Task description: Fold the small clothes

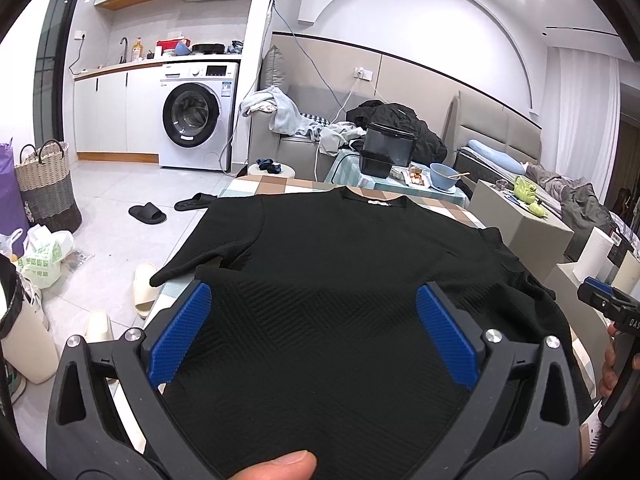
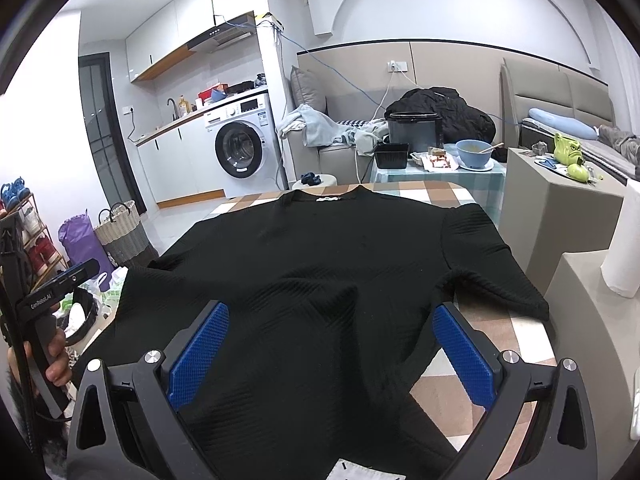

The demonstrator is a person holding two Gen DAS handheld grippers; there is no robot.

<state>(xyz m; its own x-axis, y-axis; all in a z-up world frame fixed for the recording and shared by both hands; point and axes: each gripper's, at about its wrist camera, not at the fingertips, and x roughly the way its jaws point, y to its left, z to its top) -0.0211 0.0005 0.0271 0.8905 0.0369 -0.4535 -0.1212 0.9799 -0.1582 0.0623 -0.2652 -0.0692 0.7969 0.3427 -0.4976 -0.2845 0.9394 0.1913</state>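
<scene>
A black short-sleeved T-shirt (image 1: 340, 248) (image 2: 320, 248) lies spread flat on a table with a checked cloth (image 1: 280, 184) (image 2: 500, 344), its collar at the far end. My left gripper (image 1: 314, 292) is open over the shirt's near left part, with its blue pads (image 1: 180, 336) wide apart and nothing between them. My right gripper (image 2: 331, 310) is also open, over the near right part, where the fabric rises in a soft ridge. The right sleeve (image 2: 492, 264) lies flat, and the left sleeve (image 1: 216, 248) reaches the table's left edge. A thumb (image 1: 280, 464) shows at the bottom.
Behind the table stands a second small table with a blue bowl (image 2: 474, 152) and black containers (image 1: 390, 144). A grey cabinet (image 2: 560, 200) and a white paper roll (image 2: 624, 240) are close on the right. Slippers (image 1: 147, 213), bags and a woven basket (image 1: 48, 184) lie on the floor at the left.
</scene>
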